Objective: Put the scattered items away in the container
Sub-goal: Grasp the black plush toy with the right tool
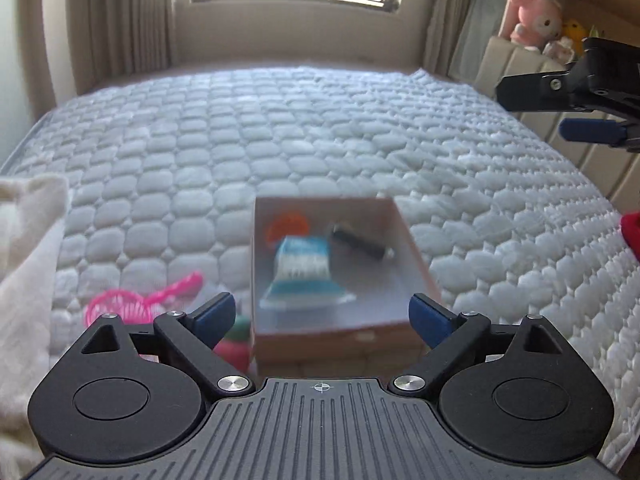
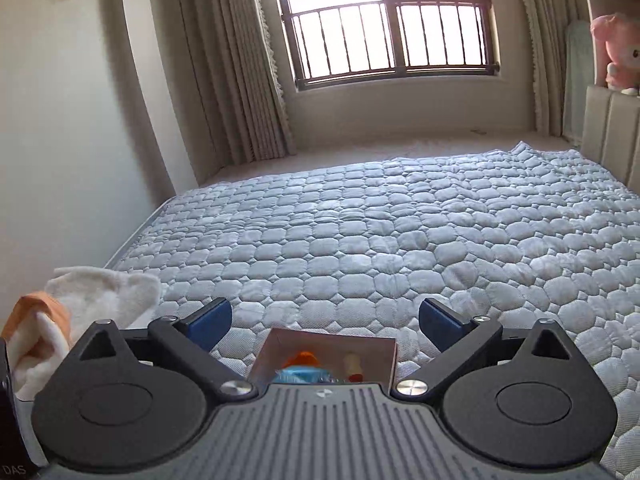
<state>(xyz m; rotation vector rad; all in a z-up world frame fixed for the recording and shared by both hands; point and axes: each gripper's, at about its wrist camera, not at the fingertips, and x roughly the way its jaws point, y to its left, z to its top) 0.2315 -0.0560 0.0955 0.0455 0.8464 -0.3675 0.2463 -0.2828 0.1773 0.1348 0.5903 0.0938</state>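
A cardboard box (image 1: pixel 416 256) sits on the quilted bed just ahead of my open, empty left gripper (image 1: pixel 322 316). Inside lie a blue-and-white packet (image 1: pixel 304 276), an orange item (image 1: pixel 288 226) and a dark cylinder (image 1: pixel 360 242). A pink mesh scoop (image 1: pixel 140 300) and a red strawberry-like toy (image 1: pixel 234 346) lie on the bed left of the box. My right gripper (image 2: pixel 326 322) is open and empty above the box (image 2: pixel 384 350); it also shows in the left wrist view (image 1: pixel 576 108) at the right. The packet (image 2: pixel 302 374) and orange item (image 2: pixel 302 358) show in the right wrist view.
A white fleece blanket (image 1: pixel 28 264) is heaped at the left of the bed; it also shows in the right wrist view (image 2: pixel 96 292). A red object (image 1: pixel 632 232) sits at the right edge. A padded headboard (image 1: pixel 532 68) with plush toys (image 1: pixel 532 16) stands right. Window and curtains are behind.
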